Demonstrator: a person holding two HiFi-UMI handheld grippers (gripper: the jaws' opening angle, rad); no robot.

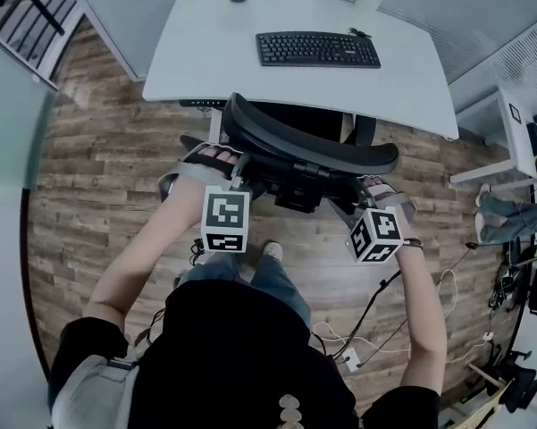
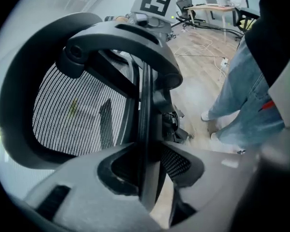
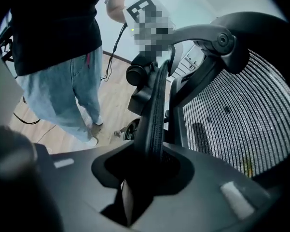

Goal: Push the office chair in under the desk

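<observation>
Two claws grip the office chair (image 1: 313,150) by its backrest frame: the left claw (image 2: 147,178) is clamped on the left edge, the right claw (image 3: 145,173) on the right. The chair stands on the wooden floor (image 1: 116,168), its seat partly under the white tabletop (image 1: 214,52). Farther back lies a black keyboard (image 1: 317,49).
</observation>
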